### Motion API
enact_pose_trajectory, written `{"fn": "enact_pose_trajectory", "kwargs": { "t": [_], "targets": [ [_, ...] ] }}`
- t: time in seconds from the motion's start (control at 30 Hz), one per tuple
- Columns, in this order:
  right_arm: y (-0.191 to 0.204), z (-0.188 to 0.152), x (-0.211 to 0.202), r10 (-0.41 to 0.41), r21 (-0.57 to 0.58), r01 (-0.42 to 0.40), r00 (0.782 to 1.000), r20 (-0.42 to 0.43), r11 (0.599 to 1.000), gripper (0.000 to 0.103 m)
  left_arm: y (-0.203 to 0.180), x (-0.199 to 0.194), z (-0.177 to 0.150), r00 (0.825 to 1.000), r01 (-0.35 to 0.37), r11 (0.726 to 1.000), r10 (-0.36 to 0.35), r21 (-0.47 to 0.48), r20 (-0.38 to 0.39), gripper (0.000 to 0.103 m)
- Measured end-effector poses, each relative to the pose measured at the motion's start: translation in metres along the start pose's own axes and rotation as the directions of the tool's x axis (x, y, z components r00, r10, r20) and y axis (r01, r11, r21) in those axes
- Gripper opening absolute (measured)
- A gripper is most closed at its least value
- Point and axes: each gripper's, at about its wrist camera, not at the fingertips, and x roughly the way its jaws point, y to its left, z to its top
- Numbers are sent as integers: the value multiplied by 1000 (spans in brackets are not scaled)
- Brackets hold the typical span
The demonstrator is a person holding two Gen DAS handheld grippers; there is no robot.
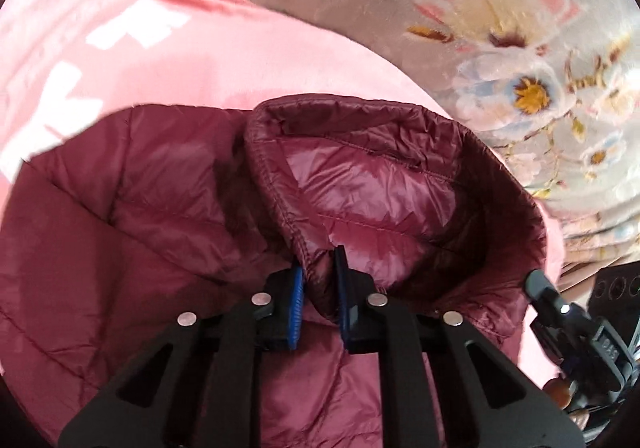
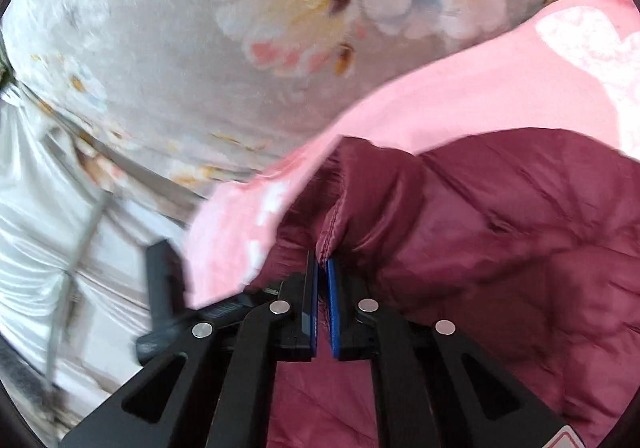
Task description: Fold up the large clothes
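Observation:
A maroon quilted puffer jacket (image 1: 140, 216) lies over a pink blanket (image 1: 192, 56). My left gripper (image 1: 318, 268) is shut on the jacket's stitched edge beside the open collar or hood (image 1: 372, 176). In the right wrist view the jacket (image 2: 500, 232) fills the lower right. My right gripper (image 2: 322, 268) is shut on a folded edge of the jacket (image 2: 340, 208), with fabric pinched between the blue pads (image 2: 331, 308). The right gripper also shows at the right edge of the left wrist view (image 1: 560, 312).
A grey bedcover with large flower prints (image 1: 500, 28) lies beyond the pink blanket, which bears white shapes (image 2: 580, 40). White cloth (image 2: 52, 208) hangs at the left of the right wrist view. Part of the other gripper (image 2: 164, 280) shows beside the blanket's edge.

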Motion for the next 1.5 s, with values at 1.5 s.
{"fn": "enact_pose_trajectory", "kwargs": {
  "t": [1.5],
  "targets": [
    [25,37,82,-501,-176,493,865,-6,852,16,-14,26,61,989,-149,988,150,37,-14,48]
  ]
}}
